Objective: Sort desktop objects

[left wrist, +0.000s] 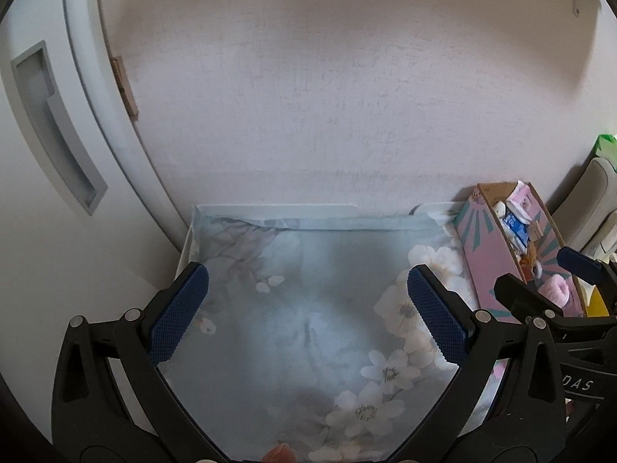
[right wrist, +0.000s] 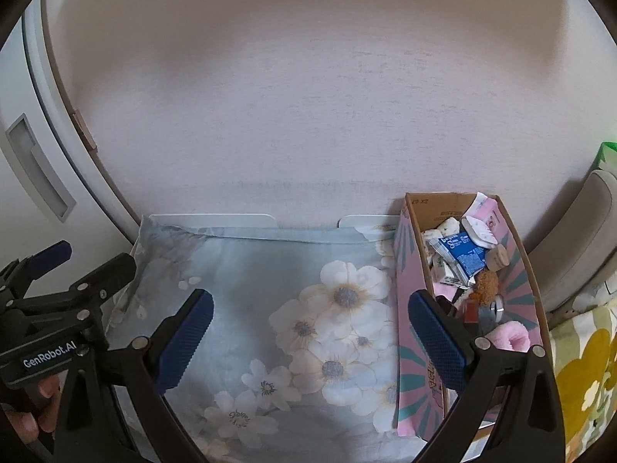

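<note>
Pale, faintly textured wall (right wrist: 308,115) fills the background, with a white cabinet door and its recessed handle (left wrist: 58,127) off to my left. Below it lies the table, covered by a light blue cloth printed with white flowers (right wrist: 277,277). My left claw (left wrist: 308,312) hangs over the bare middle of that cloth, its blue ribbed pads spread wide with nothing between them. My right claw (right wrist: 310,343) is just as wide apart and holds nothing either; its right pad sits in front of the near left wall of a long pink cardboard box with teal rays (right wrist: 408,308), which stands at the cloth's right edge with its far end near the wall. Inside the box are the sorted bits: a blue foil sachet (right wrist: 464,252), white paper packets (right wrist: 478,227), a round tan piece (right wrist: 497,256), a fuzzy brown thing (right wrist: 486,283) that I cannot identify through the blur, a metal ring (right wrist: 497,306) and a fluffy pink roll (right wrist: 509,337) at the near end. Right of the box rises a grey padded chair back (right wrist: 574,247), and a cloth with yellow flowers (right wrist: 582,378) lies beside it.
</note>
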`<action>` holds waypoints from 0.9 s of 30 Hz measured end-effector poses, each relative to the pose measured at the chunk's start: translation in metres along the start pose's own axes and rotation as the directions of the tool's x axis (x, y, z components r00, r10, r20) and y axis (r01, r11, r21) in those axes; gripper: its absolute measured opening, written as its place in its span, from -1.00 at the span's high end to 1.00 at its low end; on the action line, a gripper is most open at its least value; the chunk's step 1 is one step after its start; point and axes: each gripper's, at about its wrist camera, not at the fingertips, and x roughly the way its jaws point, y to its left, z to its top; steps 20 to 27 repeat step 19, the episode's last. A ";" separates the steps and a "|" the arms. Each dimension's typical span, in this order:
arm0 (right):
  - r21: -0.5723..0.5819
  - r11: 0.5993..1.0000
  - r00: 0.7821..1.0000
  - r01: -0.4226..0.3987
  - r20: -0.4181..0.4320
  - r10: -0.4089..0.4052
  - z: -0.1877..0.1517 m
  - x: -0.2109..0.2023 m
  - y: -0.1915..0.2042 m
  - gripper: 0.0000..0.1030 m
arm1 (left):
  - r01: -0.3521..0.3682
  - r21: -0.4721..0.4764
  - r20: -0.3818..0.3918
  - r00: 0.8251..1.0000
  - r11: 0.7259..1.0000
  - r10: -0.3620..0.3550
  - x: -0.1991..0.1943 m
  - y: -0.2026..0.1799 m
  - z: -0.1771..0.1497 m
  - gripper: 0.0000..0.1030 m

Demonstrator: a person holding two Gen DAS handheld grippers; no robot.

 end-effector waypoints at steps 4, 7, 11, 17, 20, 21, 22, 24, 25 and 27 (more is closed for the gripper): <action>0.004 1.000 1.000 0.005 0.008 -0.005 -0.001 -0.003 0.001 -0.96 | 0.008 -0.014 -0.006 1.000 1.000 -0.008 -0.003 0.003 0.002 -0.99; -0.002 1.000 1.000 0.009 0.017 -0.009 -0.001 -0.006 0.002 -0.96 | 0.007 -0.014 -0.003 1.000 1.000 -0.007 -0.004 0.002 0.003 -0.99; -0.004 1.000 1.000 0.014 0.028 -0.014 -0.001 -0.009 0.002 -0.96 | 0.008 -0.015 -0.008 1.000 1.000 -0.008 -0.004 0.001 0.001 -0.99; -0.002 1.000 0.999 0.022 0.027 -0.022 -0.001 -0.008 -0.001 -0.96 | 0.013 -0.008 -0.013 1.000 1.000 -0.013 -0.003 -0.003 0.000 -0.99; -0.002 1.000 0.999 0.026 0.026 -0.025 -0.001 -0.007 -0.001 -0.96 | 0.010 -0.012 -0.012 1.000 1.000 -0.010 -0.002 -0.003 0.001 -0.99; -0.002 1.000 0.999 0.026 0.026 -0.025 -0.001 -0.007 -0.001 -0.96 | 0.010 -0.012 -0.012 1.000 1.000 -0.010 -0.002 -0.003 0.001 -0.99; -0.002 1.000 0.999 0.026 0.026 -0.025 -0.001 -0.007 -0.001 -0.96 | 0.010 -0.012 -0.012 1.000 1.000 -0.010 -0.002 -0.003 0.001 -0.99; -0.002 1.000 0.999 0.026 0.026 -0.025 -0.001 -0.007 -0.001 -0.96 | 0.010 -0.012 -0.012 1.000 1.000 -0.010 -0.002 -0.003 0.001 -0.99; -0.002 1.000 0.999 0.026 0.026 -0.025 -0.001 -0.007 -0.001 -0.96 | 0.010 -0.012 -0.012 1.000 1.000 -0.010 -0.002 -0.003 0.001 -0.99; -0.002 1.000 0.999 0.026 0.026 -0.025 -0.001 -0.007 -0.001 -0.96 | 0.010 -0.012 -0.012 1.000 1.000 -0.010 -0.002 -0.003 0.001 -0.99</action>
